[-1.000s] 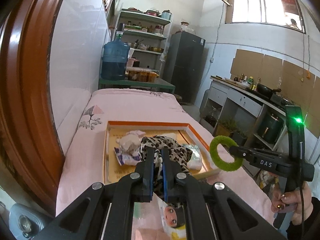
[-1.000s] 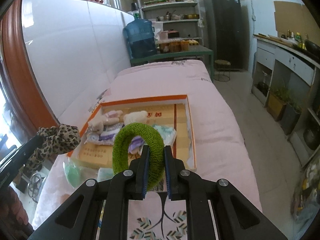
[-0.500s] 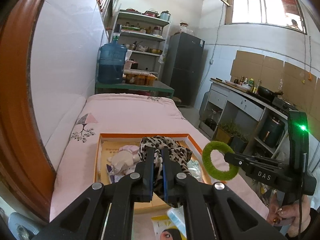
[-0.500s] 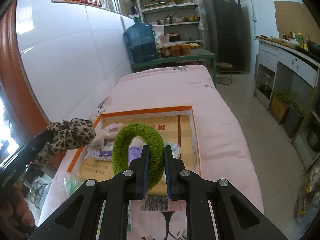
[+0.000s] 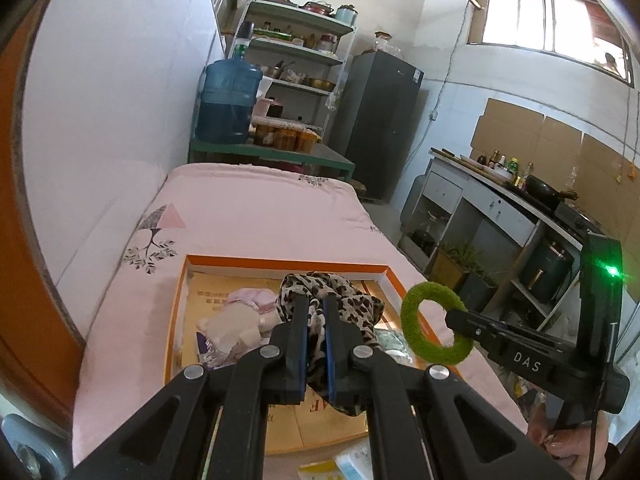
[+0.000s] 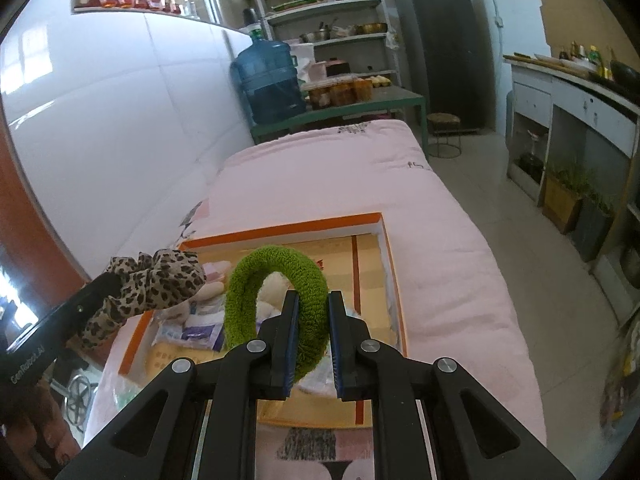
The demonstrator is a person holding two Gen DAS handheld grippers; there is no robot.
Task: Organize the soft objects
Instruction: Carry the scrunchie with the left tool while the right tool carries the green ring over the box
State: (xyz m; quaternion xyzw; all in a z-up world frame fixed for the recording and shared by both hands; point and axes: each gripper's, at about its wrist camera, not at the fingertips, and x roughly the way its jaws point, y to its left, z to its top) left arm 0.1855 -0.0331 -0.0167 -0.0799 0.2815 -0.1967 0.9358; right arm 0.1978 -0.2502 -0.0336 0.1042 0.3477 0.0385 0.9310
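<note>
Two scrunchies held upright: green ring (image 6: 276, 300), leopard one (image 5: 332, 304) bunched.

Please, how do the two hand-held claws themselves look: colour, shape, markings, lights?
Both claws, left and right, are matte black plastic with silver pivot screws and blue-edged finger pads. The right body carries white "DAS" lettering, a green light and a thin cable.

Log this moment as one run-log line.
left gripper: shut on leopard scrunchie | right gripper: shut on green scrunchie | both above orange box
</note>
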